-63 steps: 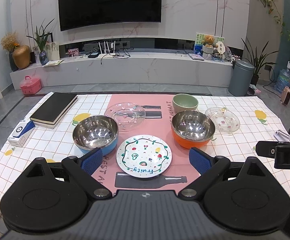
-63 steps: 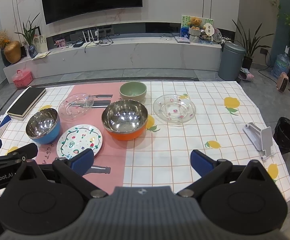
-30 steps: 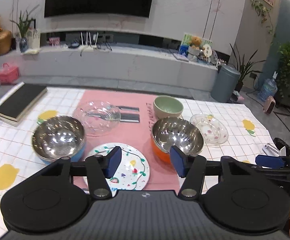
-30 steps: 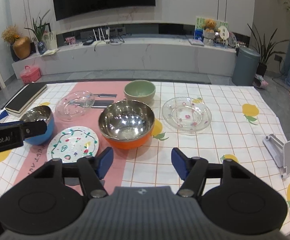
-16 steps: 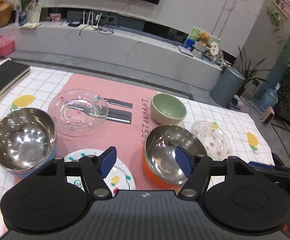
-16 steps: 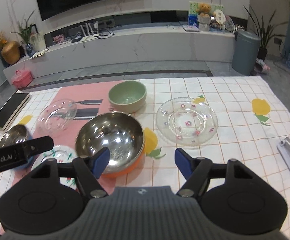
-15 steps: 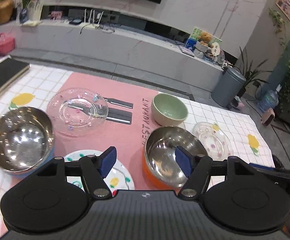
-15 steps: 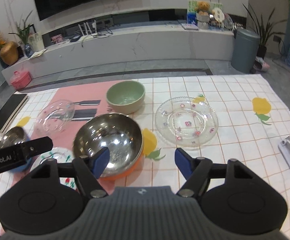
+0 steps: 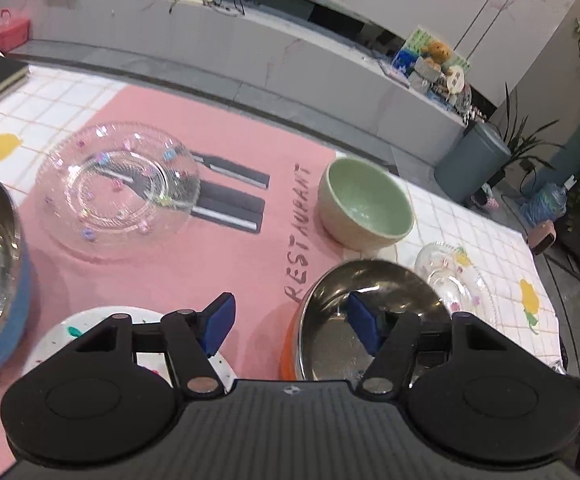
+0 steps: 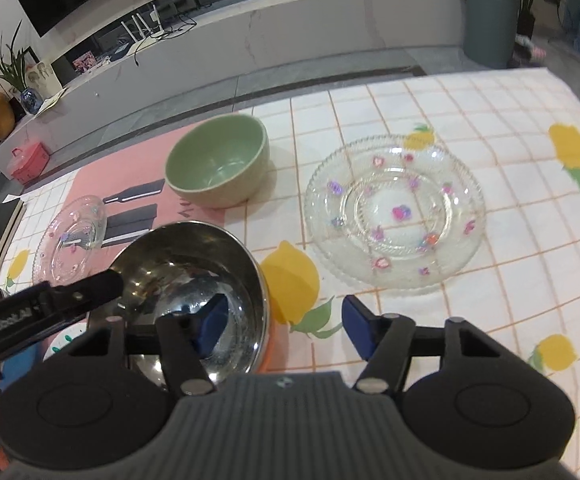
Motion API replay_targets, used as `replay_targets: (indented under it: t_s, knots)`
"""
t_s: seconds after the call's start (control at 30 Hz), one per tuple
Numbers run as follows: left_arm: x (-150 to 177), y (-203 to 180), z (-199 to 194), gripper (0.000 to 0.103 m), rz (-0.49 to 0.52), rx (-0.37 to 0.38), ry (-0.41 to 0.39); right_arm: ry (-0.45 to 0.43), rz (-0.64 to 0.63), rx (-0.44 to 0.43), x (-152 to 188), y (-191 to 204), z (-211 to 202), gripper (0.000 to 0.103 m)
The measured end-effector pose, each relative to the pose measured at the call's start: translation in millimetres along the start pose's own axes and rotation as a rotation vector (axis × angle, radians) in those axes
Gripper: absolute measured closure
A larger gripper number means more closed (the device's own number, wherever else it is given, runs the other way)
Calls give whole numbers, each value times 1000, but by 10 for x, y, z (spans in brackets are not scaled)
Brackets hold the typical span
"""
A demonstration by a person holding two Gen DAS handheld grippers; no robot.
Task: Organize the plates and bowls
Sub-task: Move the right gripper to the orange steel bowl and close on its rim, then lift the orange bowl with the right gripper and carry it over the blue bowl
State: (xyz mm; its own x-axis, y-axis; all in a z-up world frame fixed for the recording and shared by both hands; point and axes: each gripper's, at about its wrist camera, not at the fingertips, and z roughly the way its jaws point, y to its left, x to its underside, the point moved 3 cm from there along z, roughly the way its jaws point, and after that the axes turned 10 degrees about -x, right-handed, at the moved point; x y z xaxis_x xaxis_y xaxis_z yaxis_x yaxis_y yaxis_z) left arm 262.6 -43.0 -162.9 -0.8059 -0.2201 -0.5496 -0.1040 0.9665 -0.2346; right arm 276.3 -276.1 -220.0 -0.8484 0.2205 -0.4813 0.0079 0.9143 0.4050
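Straddling the rim of the orange steel bowl (image 10: 194, 280), both grippers close in: the left gripper (image 9: 290, 326) takes its near-left edge, the right gripper (image 10: 278, 326) its near-right edge. Both sets of jaws have just been closing, yet stand apart, pads not pressing. Beyond sit the green bowl (image 10: 218, 168) and two glass plates (image 10: 393, 212). Judging by this, a two-handed lift comes next: clamp both rims evenly.

Pale green bowl (image 10: 218, 166), orange-sided steel bowl (image 9: 363, 320), flower-dotted clear glass plate (image 10: 395, 214), pink placemat (image 9: 230, 248), lemon-print checked tablecloth (image 10: 529, 216)
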Motion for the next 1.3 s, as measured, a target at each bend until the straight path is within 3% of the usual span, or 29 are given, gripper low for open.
replay_targets:
  t_s: [0.07, 0.17, 0.23, 0.37, 0.63, 0.87, 1.3]
  knots:
    - [8, -19, 57, 40, -1, 6, 19, 3, 1, -9, -1, -4, 26, 52]
    - [13, -74, 132, 60, 10, 13, 40, 12, -1, -28, 23, 15, 67, 65]
    - [18, -98, 179, 71, 22, 11, 56, 27, 11, -46, 52, 14, 114, 84]
    - [38, -145, 211, 87, 53, -14, 70, 33, 16, -58, 85, 19, 157, 92]
    - [18, -189, 160, 89, 86, -19, 67, 33, 0, -34, 93, 25, 124, 95]
    - [128, -242, -181, 90, 112, -18, 47, 25, 13, -30, 164, 74, -222, 95]
    - [771, -4, -1092, 92, 131, -37, 66, 63, 7, -62, 1000, 330, -1008, 96]
